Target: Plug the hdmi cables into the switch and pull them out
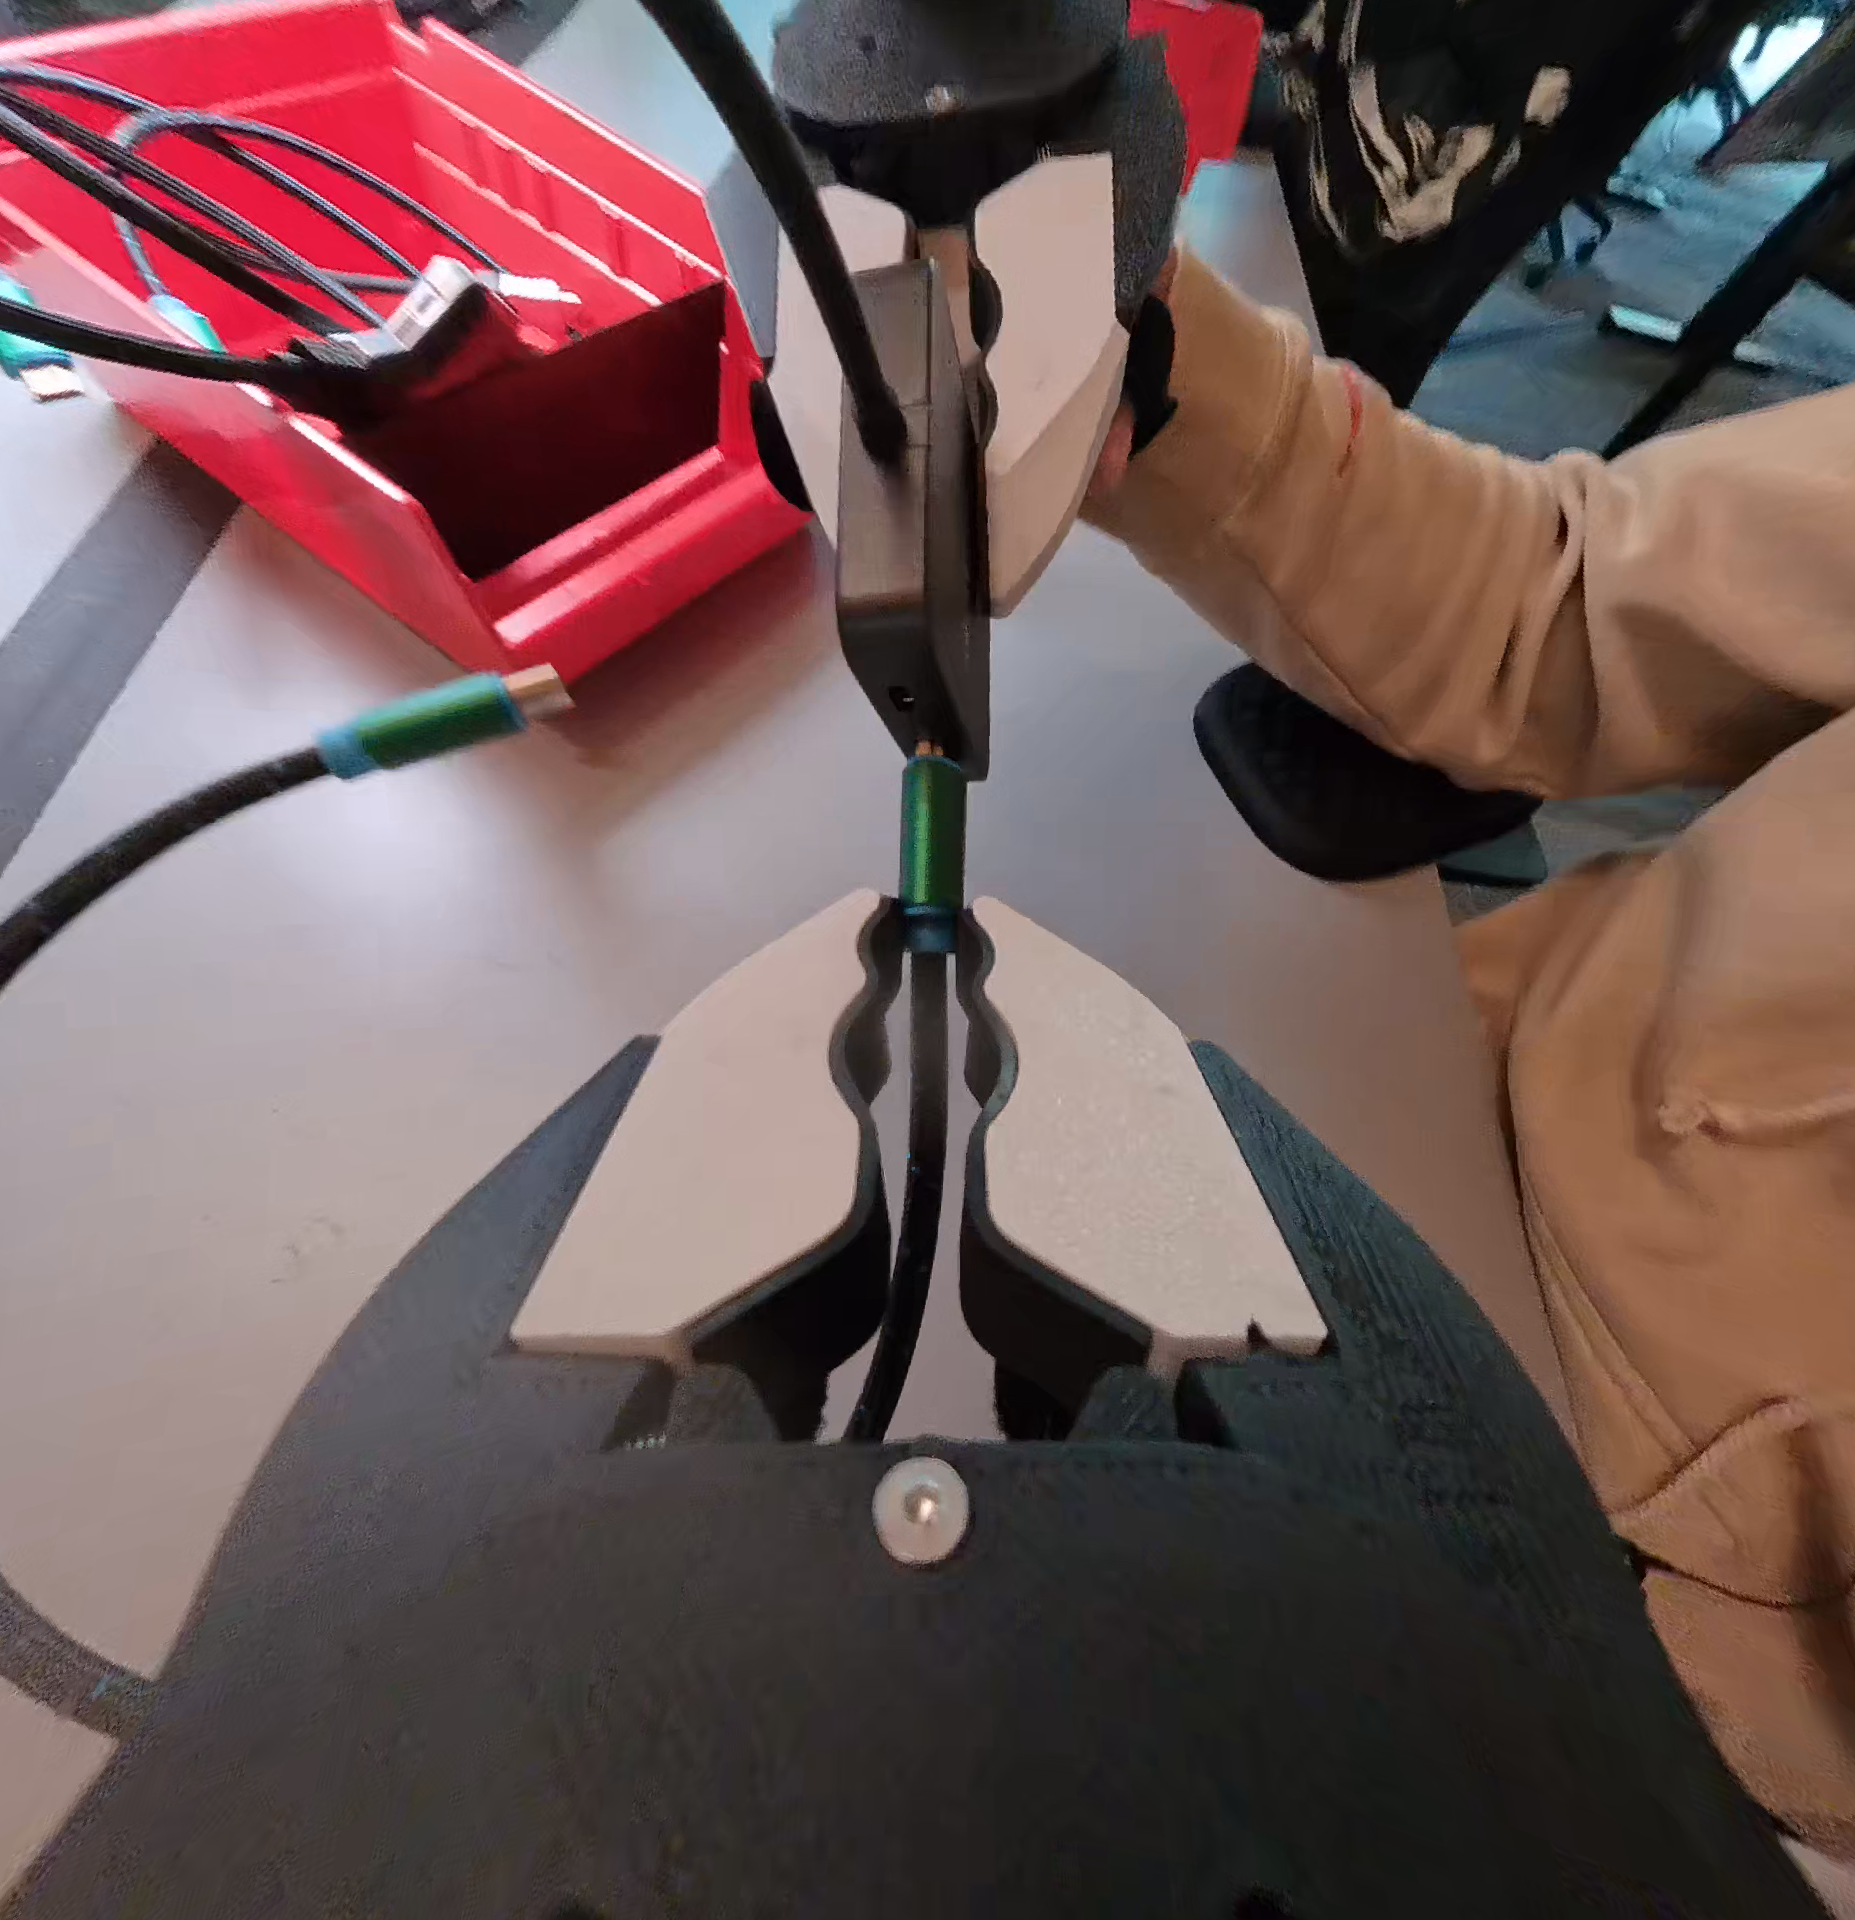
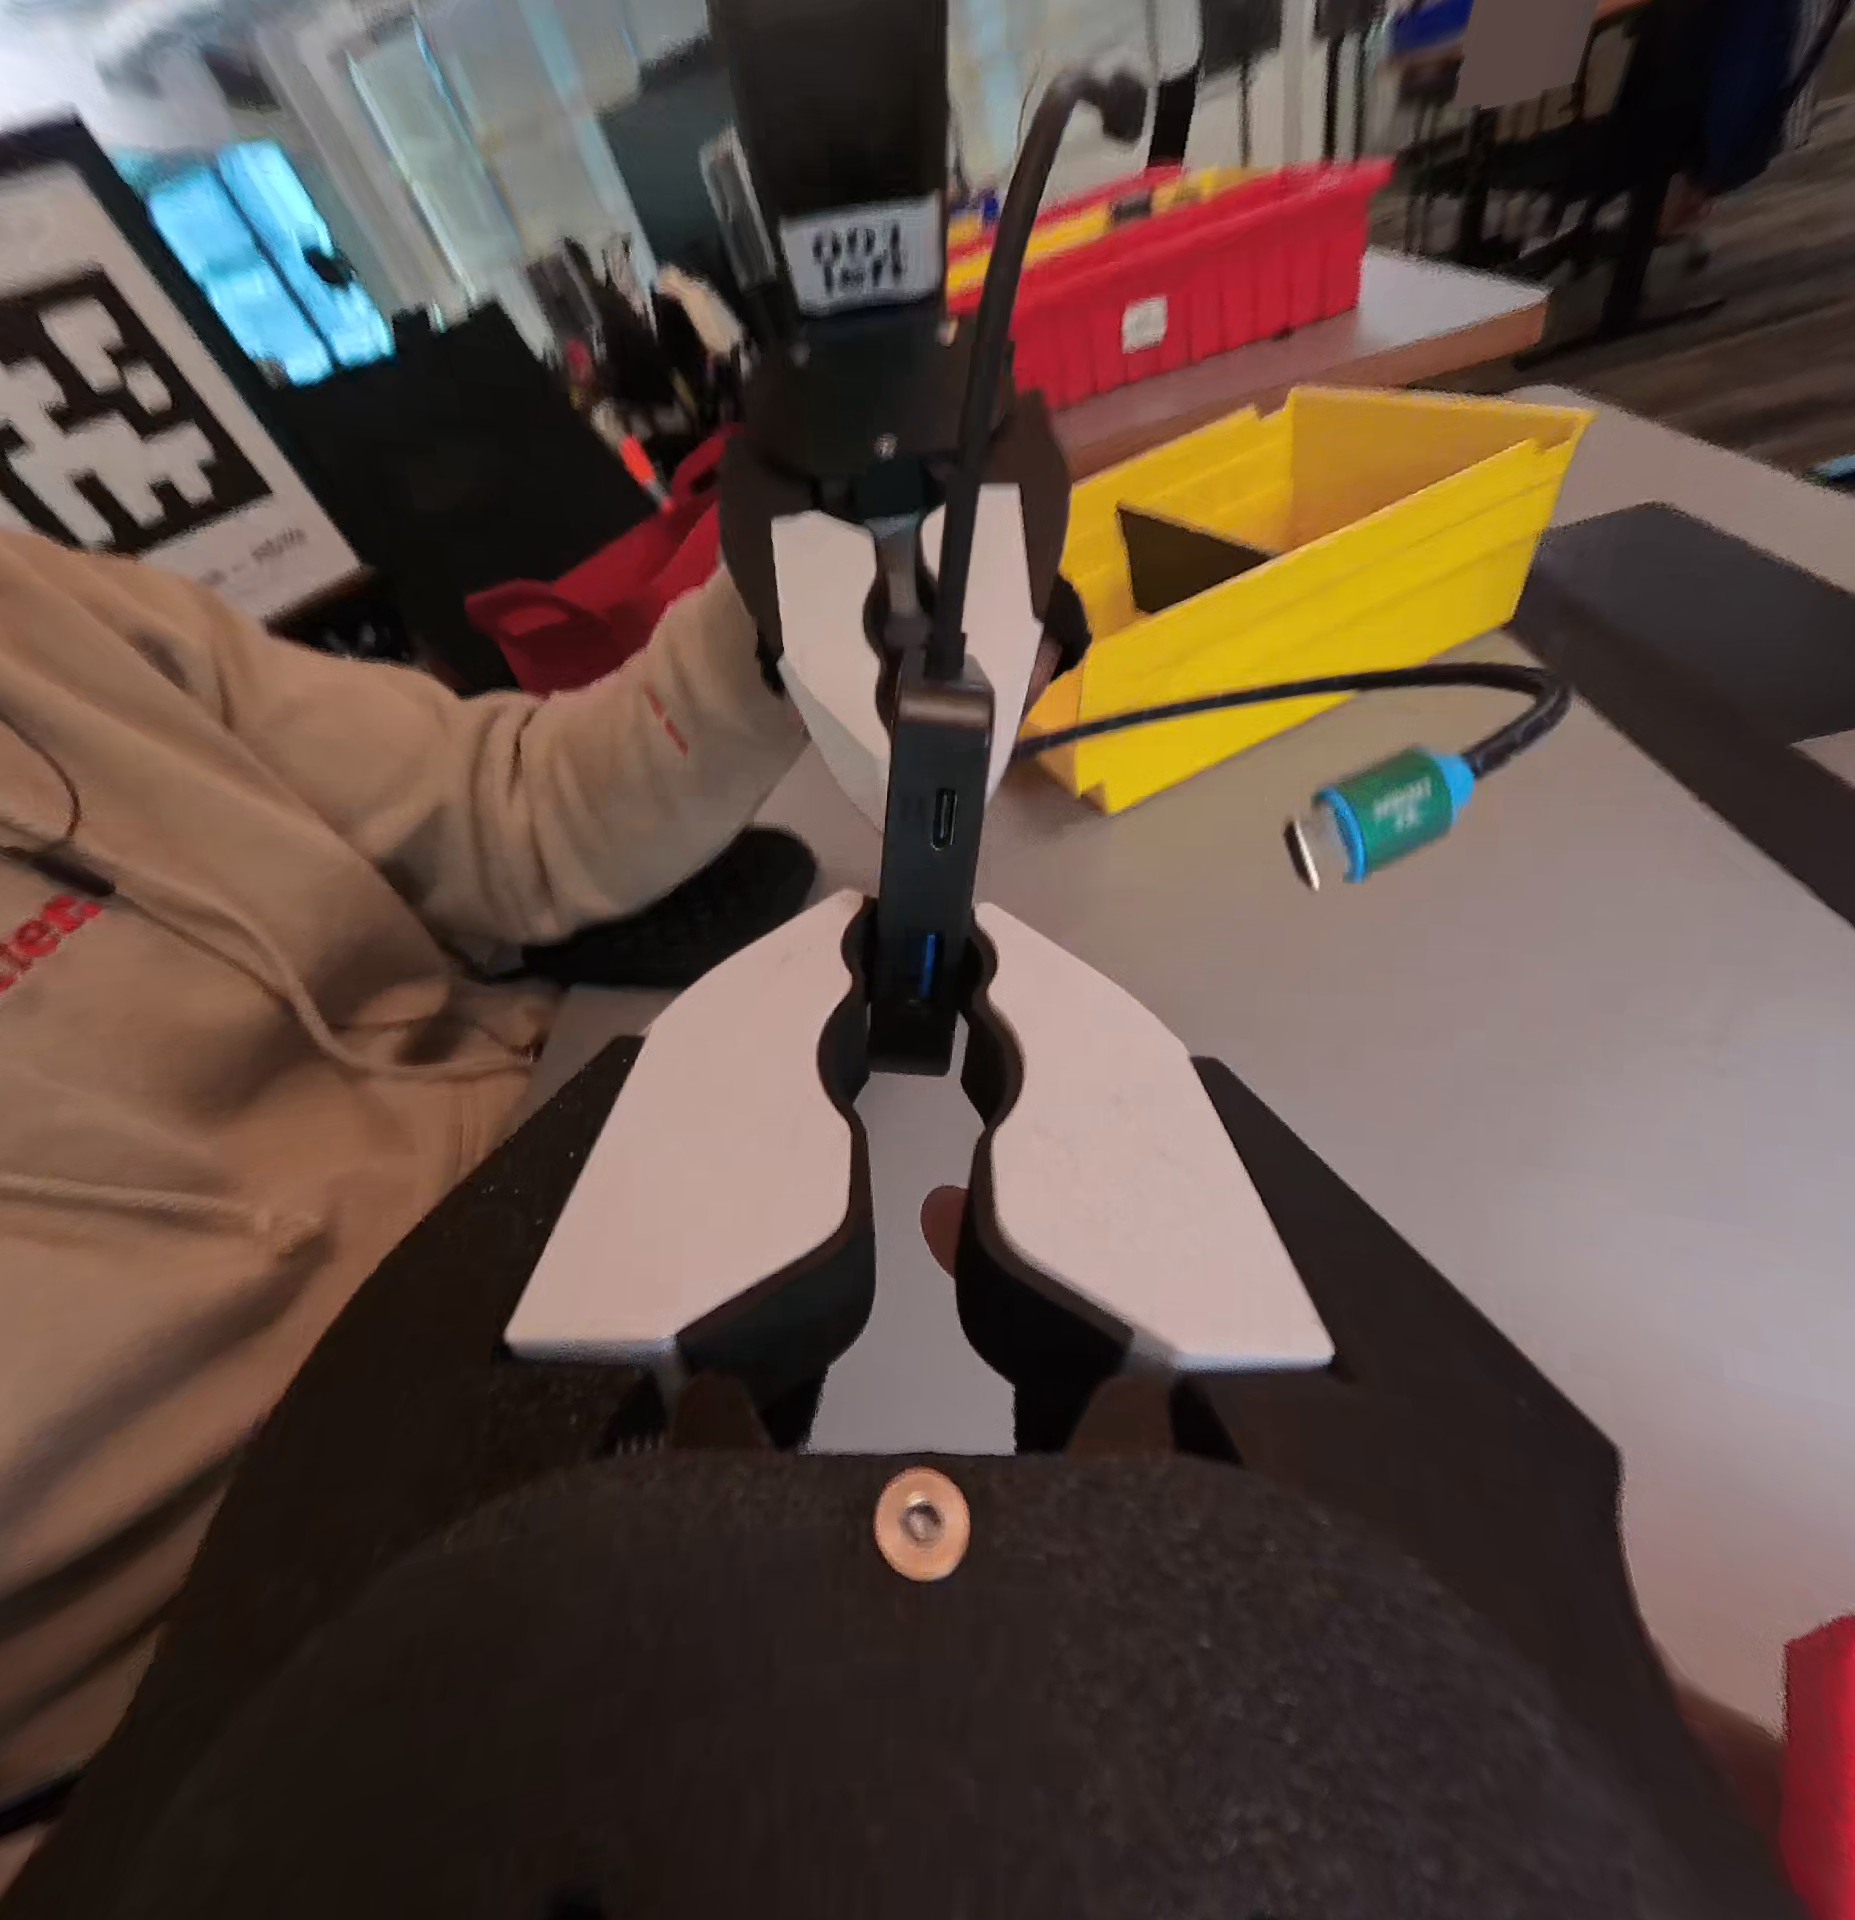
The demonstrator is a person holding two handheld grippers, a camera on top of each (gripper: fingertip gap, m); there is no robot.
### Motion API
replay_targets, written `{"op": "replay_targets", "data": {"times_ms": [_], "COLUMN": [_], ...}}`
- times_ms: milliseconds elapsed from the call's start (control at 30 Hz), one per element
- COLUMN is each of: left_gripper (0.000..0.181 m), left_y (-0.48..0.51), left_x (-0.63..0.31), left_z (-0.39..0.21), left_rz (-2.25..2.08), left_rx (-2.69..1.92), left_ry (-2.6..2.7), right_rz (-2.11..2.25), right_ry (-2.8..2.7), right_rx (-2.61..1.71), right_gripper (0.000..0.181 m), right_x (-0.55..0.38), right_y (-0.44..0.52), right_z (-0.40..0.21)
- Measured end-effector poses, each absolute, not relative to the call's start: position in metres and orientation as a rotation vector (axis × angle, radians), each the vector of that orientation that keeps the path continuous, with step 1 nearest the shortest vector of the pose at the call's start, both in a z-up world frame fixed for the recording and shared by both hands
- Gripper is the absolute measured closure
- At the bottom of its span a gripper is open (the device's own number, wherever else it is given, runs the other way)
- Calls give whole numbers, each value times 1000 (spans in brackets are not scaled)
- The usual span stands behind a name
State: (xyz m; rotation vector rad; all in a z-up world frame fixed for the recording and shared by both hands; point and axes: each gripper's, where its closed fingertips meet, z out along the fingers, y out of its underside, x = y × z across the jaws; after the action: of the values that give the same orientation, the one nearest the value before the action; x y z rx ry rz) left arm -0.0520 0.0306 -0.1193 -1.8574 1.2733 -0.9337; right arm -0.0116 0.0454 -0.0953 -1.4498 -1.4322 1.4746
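Note:
My left gripper (image 1: 925,916) is shut on the neck of a green HDMI plug (image 1: 931,831), whose black cable runs back between the fingers. The plug's metal tip meets the near end of the dark grey switch (image 1: 902,499); only a sliver of metal shows. My right gripper (image 2: 918,935) is shut on the switch (image 2: 928,821) and holds it edge-up above the table. A black cable (image 2: 990,343) leaves the switch and rises out of frame. A second green HDMI plug (image 1: 445,717) lies loose on the table; it also shows in the right wrist view (image 2: 1390,810).
A red bin (image 1: 590,436) with several cables stands at the far left. A yellow bin (image 2: 1318,582) stands behind the loose plug. A person's beige sleeve (image 1: 1525,623) and a black chair armrest (image 1: 1349,790) are on the right. More red bins (image 2: 1193,270) sit on a table behind. Some 6 cm of space lies between my two pairs of fingers.

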Motion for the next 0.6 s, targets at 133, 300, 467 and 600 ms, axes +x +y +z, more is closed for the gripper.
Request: {"op": "replay_targets", "data": {"times_ms": [133,300,467,600], "left_gripper": [172,172,171,171], "left_y": [27,21,31,34], "left_x": [-46,-47,-59,-64], "left_z": [-119,-131,-133,-131], "left_rz": [-998,-939,-920,-940], "left_rx": [-1863,-1925,-1959,-1958], "left_ry": [1267,1333,1276,1250], "right_rz": [1381,1332,1418,1428], "right_ry": [-1606,-1785,-1615,-1493], "right_rx": [-1530,-1606,-1523,-1467], "right_gripper": [168,168,166,162], "right_x": [-2,-4,-24,-34], "right_y": [35,23,36,45], "right_z": [-117,-152,-143,-130]}}
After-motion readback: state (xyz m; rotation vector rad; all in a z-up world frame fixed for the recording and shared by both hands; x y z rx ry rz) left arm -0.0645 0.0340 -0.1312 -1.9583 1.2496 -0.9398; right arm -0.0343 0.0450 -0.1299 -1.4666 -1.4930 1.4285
